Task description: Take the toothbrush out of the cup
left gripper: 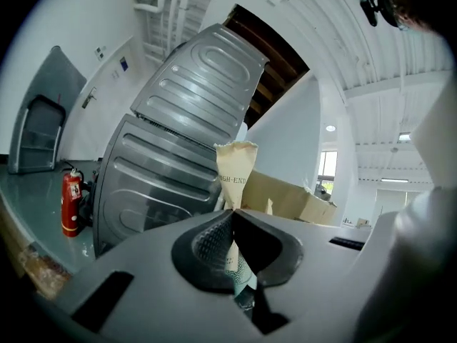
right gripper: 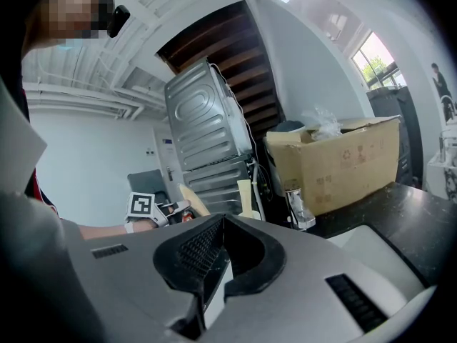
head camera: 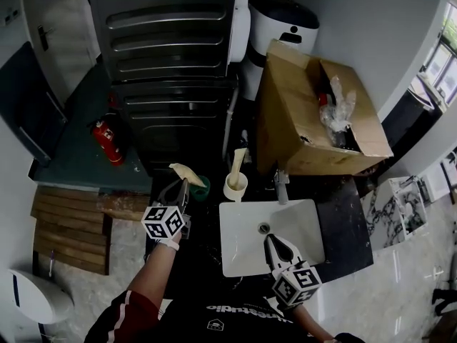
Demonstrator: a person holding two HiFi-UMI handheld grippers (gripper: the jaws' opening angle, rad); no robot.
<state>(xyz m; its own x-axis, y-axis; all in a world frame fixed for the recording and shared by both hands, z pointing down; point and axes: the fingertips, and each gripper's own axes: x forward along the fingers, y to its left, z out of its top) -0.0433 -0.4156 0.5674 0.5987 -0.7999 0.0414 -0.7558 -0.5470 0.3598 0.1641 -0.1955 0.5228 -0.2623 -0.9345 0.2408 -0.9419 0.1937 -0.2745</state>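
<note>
My left gripper is shut on a toothbrush in a cream paper wrapper, held tilted just above a green cup on the dark counter. In the left gripper view the wrapper sticks up from between the shut jaws. A white cup beside the green one holds a second wrapped toothbrush. My right gripper hovers over the white sink, shut with nothing in it. The right gripper view shows its shut jaws, the left gripper and its toothbrush.
A faucet stands behind the sink. A big open cardboard box sits at the back right of the counter. A tall grey metal appliance rises behind the cups. A red fire extinguisher lies on the floor at left.
</note>
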